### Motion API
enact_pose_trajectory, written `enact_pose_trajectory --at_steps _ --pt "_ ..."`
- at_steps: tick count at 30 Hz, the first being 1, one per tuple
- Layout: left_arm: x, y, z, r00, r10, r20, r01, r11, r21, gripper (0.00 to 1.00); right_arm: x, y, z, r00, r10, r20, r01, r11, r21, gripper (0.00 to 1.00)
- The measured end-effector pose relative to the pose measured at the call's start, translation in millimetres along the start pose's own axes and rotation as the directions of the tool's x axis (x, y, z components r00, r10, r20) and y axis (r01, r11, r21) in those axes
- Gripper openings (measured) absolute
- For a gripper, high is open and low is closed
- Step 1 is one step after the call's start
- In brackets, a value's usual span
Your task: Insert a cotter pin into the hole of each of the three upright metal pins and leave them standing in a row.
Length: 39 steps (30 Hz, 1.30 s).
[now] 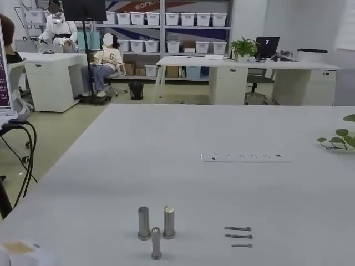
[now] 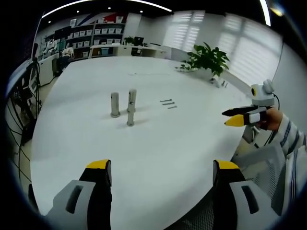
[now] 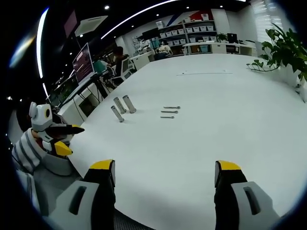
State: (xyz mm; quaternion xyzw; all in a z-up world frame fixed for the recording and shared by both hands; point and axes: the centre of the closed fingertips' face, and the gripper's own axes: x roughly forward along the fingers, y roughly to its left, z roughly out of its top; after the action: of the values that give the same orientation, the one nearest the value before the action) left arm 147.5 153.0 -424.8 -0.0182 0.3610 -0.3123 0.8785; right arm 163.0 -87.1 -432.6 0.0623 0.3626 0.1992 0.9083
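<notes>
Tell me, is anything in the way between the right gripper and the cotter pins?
No, nothing visible. Only bare table lies between the right gripper and the three cotter pins. The metal pins stand to their left in the right gripper view, off that path.

Three grey cylindrical metal pins [image 1: 156,239] stand upright on the white surface [image 1: 222,133] in a tight triangle, two side by side at the back and one in front, between them. To their right, set apart, three small cotter pins [image 1: 239,236] lie flat and loose, parallel, one behind another.
</notes>
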Motion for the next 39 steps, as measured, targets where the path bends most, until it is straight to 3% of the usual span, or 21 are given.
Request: enact_pose_trajectory --at_steps 10,23,26,29,33,39 --pt "3.1 -6.6 -3.3 0.9996 -0.023 -0.017 0.023 1.0 0.008 0.85 -4.3 -2.8 -2.0 0.9998 -0.019 0.009 0.019 1.0 0.021 0.84" --pt "-1.2 0.3 9.7 0.9997 -0.003 0.023 0.002 0.999 0.054 0.82 -8.9 4.5 5.5 0.9997 -0.011 0.022 0.012 1.0 -0.009 0.83" --pt "-1.6 5.6 13.4 1.0 -0.002 -0.004 0.002 0.989 0.147 0.81 -10.2 4.4 4.8 0.9997 -0.015 0.018 0.015 1.0 -0.011 0.83" --pt "-3.2 16.0 24.8 0.9995 0.032 0.003 -0.032 0.973 0.229 0.76 -12.0 5.0 3.9 0.9999 -0.009 0.007 0.01 1.0 -0.021 0.83" --pt "-1.0 21.4 37.2 0.9994 0.025 0.021 -0.03 0.973 0.231 0.75 -13.7 5.9 5.1 0.9999 -0.01 0.007 0.01 1.0 -0.027 0.83" --pt "6.2 23.4 53.8 0.9992 0.004 0.04 -0.015 0.956 0.291 0.71 -16.6 7.0 4.4 0.9999 -0.015 0.0 0.015 0.999 -0.035 0.83"
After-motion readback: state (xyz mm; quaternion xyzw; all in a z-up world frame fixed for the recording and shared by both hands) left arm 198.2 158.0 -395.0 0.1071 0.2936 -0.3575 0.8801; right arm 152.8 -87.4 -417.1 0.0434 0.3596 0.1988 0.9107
